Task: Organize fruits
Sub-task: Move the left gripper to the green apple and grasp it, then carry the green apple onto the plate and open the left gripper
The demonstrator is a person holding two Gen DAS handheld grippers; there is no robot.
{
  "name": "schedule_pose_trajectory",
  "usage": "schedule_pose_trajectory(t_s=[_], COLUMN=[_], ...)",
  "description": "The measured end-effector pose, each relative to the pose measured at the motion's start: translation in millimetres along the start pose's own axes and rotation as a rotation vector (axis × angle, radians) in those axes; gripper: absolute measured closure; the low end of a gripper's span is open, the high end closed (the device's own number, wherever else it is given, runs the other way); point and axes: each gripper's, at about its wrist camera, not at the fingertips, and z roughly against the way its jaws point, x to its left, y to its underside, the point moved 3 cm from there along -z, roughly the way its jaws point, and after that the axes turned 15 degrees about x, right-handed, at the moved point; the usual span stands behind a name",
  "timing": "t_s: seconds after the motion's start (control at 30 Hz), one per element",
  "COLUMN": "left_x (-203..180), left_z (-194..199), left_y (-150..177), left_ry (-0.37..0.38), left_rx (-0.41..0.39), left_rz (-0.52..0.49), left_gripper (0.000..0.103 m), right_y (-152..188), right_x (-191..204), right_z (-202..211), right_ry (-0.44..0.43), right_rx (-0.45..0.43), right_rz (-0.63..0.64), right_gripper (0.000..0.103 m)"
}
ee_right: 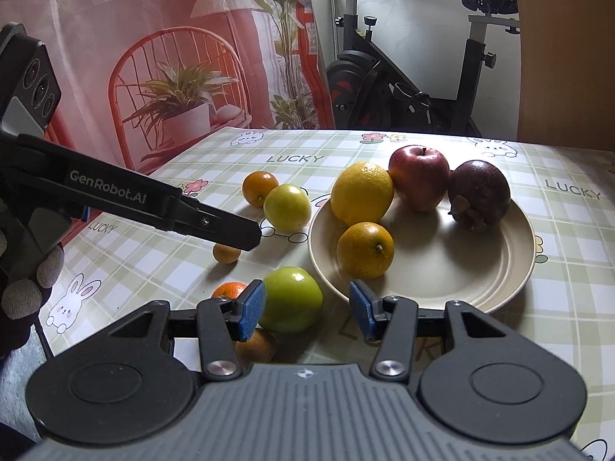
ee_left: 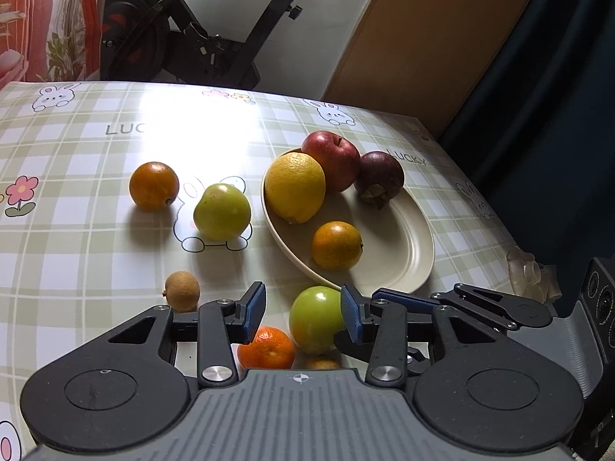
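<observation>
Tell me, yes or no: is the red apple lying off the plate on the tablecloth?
No, the red apple sits on the plate, at its far rim between the big yellow fruit and the dark purple fruit.

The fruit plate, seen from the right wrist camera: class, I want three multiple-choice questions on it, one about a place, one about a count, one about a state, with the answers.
1. Where is the dark purple fruit?
A. On the plate, beside the red apple
B. Under the plate
C. Between a gripper's fingers

2. How many fruits lie on the plate?
A. Two
B. Four
C. Six

3. What is the state of the right gripper?
A. Shut on a fruit
B. Open, gripping nothing
C. Shut and empty

Answers:
1 A: it rests at the plate's far edge, right next to the apple.
2 B: the yellow fruit, the small orange, the apple and the purple fruit.
3 B: its blue pads stand apart and neither presses on anything.
</observation>
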Motion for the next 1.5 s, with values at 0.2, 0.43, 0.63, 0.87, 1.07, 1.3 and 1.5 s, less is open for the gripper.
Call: schedule_pose_trajectory(t_s=[0.2, 0.43, 0.63, 0.87, 1.07, 1.3, 1.5], left_x=[-4, -6, -7, -6, -7, -17, -36], left_z=[-11, -23, -29, -31, -29, -14, -3], left_y=[3, 5, 3, 3, 3, 1, -6], left_ry=[0.018, 0.025, 0.033, 0.037, 0.028, 0.006, -0.017], left_rx=[0.026, 0.057, 0.066, 0.067, 0.069, 0.036, 0.011], left_rz=[-0.002, -0.010, -0.020, -0.018, -0.020, -0.049, -0.106], left_gripper=[0.057, 0.057, 0.057, 0.058, 0.059, 0.059, 0.059], right_y=[1, -1, 0, -1, 0, -1, -3], right_x=[2, 6, 3, 1, 0, 3, 2], right_z=[-10, -21, -29, -31, -31, -25, -9], right_ry=[-0.020, -0.030, -0.046, -0.061, -0.063, -0.069, -0.072], right_rx=[0.029, 0.048, 0.063, 0.067, 0.066, 0.047, -0.010], right_rz=[-0.003, 0.003, -0.014, -0.016, -0.013, -0.003, -0.012], right_gripper=[0.051, 0.051, 0.051, 0.051, 0.052, 0.052, 0.052])
